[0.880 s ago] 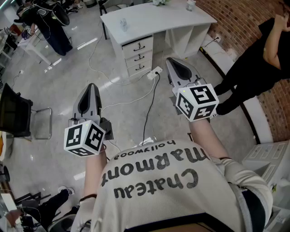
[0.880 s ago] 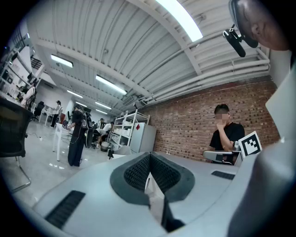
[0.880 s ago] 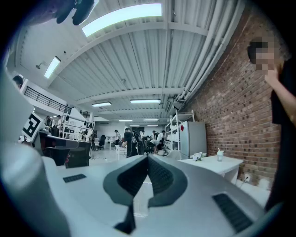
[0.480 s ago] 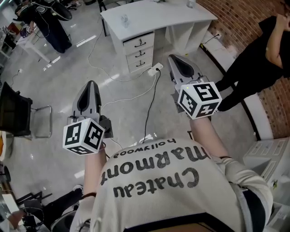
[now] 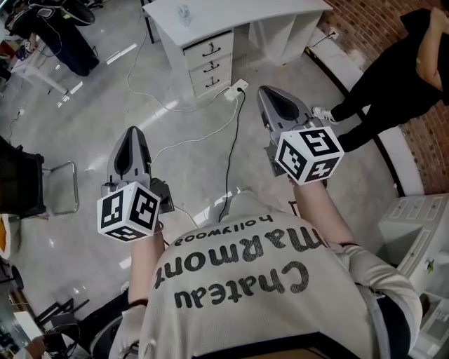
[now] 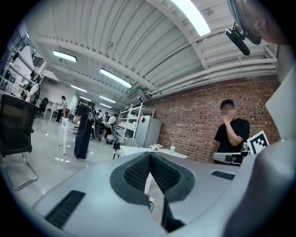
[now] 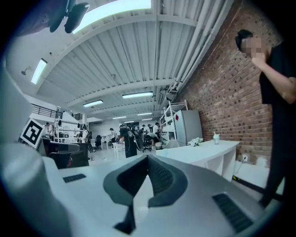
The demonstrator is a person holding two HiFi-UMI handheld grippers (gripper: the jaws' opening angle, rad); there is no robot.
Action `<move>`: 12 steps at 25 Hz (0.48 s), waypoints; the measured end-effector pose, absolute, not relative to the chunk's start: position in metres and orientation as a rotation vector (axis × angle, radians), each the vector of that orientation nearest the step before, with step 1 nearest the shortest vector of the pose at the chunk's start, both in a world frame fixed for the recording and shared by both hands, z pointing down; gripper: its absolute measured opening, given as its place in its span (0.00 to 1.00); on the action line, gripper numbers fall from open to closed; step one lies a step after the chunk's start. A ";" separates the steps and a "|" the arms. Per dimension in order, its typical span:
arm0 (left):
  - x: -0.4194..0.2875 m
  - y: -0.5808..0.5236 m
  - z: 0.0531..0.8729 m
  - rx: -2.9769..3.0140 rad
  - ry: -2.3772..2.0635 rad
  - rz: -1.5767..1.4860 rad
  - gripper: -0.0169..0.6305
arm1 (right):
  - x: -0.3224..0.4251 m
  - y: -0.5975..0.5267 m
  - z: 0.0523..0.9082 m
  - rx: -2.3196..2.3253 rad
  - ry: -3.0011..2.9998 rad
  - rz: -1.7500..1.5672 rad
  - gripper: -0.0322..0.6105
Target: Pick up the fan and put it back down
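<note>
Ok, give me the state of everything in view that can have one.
left gripper, jaws shut, nothing between them.
right gripper, jaws shut, nothing between them.
desk drawers, all three closed.
power strip, lying on the floor, black cable running to it.
standing person, one hand raised to the face.

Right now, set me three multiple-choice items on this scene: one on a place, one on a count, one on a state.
1. The white power strip lies: A. on the floor beside the desk's drawers; B. on the desk top; C. in a drawer.
2. The desk shows how many drawers? A. two; B. three; C. five.
3. The right gripper's jaws are: A. wide apart; B. clamped on the power strip; C. shut, empty.
Key: A, it lies on the grey floor by the drawers; B, three black handles are stacked; C, the tips meet on nothing.
</note>
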State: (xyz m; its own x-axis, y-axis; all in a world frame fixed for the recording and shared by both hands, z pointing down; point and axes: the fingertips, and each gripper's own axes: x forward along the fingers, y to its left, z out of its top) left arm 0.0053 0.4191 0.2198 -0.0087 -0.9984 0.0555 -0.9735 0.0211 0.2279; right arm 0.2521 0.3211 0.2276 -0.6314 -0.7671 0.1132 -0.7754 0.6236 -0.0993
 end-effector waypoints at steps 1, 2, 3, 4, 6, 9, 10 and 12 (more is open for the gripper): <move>0.003 0.415 0.226 2.044 -2.087 -0.178 0.03 | 0.252 0.317 0.231 1.324 -2.768 0.226 0.05; 0.002 0.410 0.230 2.039 -2.077 -0.181 0.03 | 0.252 0.312 0.235 1.327 -2.761 0.236 0.05; 0.003 0.405 0.233 2.041 -2.062 -0.191 0.03 | 0.252 0.307 0.237 1.327 -2.754 0.244 0.05; 0.004 0.398 0.234 2.049 -2.045 -0.205 0.03 | 0.252 0.300 0.240 1.326 -2.747 0.248 0.05; 0.007 0.381 0.235 2.063 -2.021 -0.225 0.03 | 0.252 0.282 0.244 1.320 -2.739 0.252 0.05; 0.010 0.347 0.235 2.085 -2.021 -0.228 0.03 | 0.251 0.245 0.249 1.306 -2.741 0.252 0.05; 0.011 0.336 0.234 2.092 -2.029 -0.231 0.03 | 0.250 0.231 0.250 1.301 -2.743 0.252 0.05; 0.011 0.310 0.229 2.095 -2.053 -0.250 0.03 | 0.249 0.201 0.250 1.292 -2.749 0.257 0.05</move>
